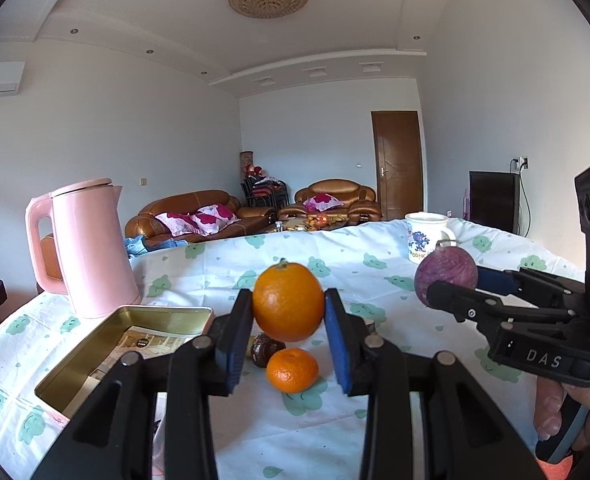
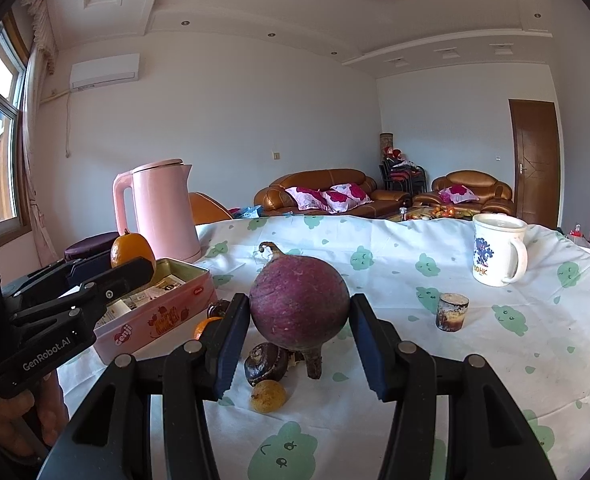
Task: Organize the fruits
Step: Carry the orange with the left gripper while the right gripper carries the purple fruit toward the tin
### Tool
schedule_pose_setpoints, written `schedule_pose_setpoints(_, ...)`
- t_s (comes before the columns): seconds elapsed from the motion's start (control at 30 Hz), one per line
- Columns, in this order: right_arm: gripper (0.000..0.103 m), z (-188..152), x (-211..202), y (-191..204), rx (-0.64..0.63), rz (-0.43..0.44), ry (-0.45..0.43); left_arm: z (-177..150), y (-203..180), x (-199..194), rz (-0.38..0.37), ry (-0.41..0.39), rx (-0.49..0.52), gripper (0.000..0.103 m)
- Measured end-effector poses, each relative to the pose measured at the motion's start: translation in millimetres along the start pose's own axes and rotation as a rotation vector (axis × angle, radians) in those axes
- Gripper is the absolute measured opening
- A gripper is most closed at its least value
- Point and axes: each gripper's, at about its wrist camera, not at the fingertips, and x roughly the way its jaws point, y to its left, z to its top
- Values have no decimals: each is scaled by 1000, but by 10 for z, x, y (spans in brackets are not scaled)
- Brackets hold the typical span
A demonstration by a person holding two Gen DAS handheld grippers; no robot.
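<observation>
2 fruits are in the air at this moment, 1 in each tool. The left gripper (image 1: 288, 322) is clenched on the orange (image 1: 287, 302), its blue pads pressing the 2 sides, stem pointing up. The right gripper (image 2: 299, 326) is clenched on the purple root (image 2: 299, 306), whose long axis stands upright: curled stalk on top, thin tail hanging down between the jaws.

The relation that matters is the tin (image 1: 135, 344). It is open, and it lies low and to the left of the orange, near the pink kettle (image 1: 91, 248). In the right wrist view the tin (image 2: 163, 316) is well to the left of the purple root, with the left gripper (image 2: 107, 276) between them. So the left hand is nearer, and I judge that the orange should go in first, moving left and down.

1 small orange (image 1: 292, 370) and a dark fruit (image 1: 267, 350) lie on the cloth (image 1: 223, 264) under the grippers, not yet sorted. The mug (image 2: 497, 250) stands far to the right.
</observation>
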Motion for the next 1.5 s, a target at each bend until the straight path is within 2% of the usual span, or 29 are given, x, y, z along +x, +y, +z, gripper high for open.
schedule_pose_setpoints(0.6, 53, 138, 105, 231, -48, 42, 3, 7, 210, 22, 64, 27, -26, 37)
schedule_pose_setpoints(1.03, 53, 323, 333, 560, -93, 112, 22, -17, 496, 71, 109, 59, -65, 37)
schedule_pose_setpoints(1.5, 53, 457, 663, 925, -148, 180, 61, -100, 942, 138, 192, 107, -121, 37)
